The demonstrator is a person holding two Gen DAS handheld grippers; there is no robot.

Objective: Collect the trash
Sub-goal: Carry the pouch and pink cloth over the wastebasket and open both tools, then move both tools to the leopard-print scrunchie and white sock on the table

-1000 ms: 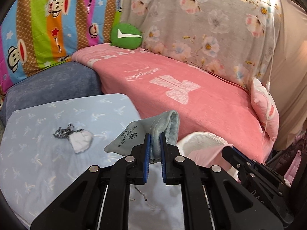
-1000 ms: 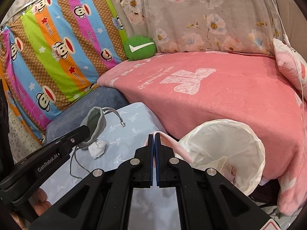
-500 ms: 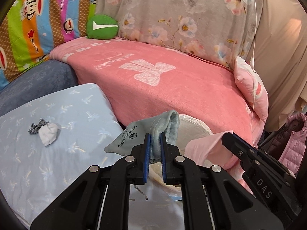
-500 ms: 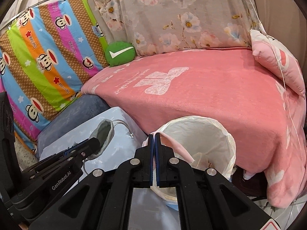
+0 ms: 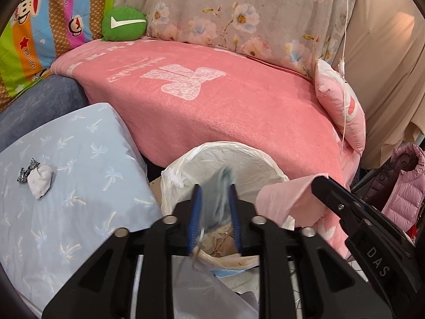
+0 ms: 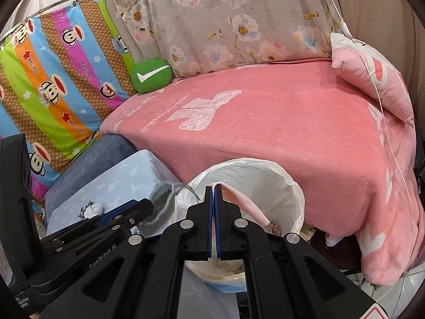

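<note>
My left gripper [image 5: 213, 188] is open over the white-lined trash bin [image 5: 183, 164]. The grey-green drawstring pouch [image 5: 221, 199] is blurred between its blue pads, dropping into the bin; it also shows in the right wrist view [image 6: 162, 199] beside the bin [image 6: 289, 186]. My right gripper [image 6: 213, 188] is shut on a pink cloth [image 6: 239, 196] held over the bin; the cloth shows in the left wrist view [image 5: 284, 196]. A white crumpled wad [image 5: 41, 178] with a black-and-white scrap lies on the light blue cushion [image 5: 79, 186].
The pink blanket [image 5: 225, 101] covers the sofa behind the bin. A green check-mark cushion [image 5: 123, 24] and a pink pillow [image 5: 340, 106] lie on it. A pink puffer jacket [image 5: 403, 186] hangs at the right.
My left gripper has moved over the bin and opened, letting go of the grey-green pouch, which is falling. My right gripper has come closer over the bin, still shut on the pink cloth.
</note>
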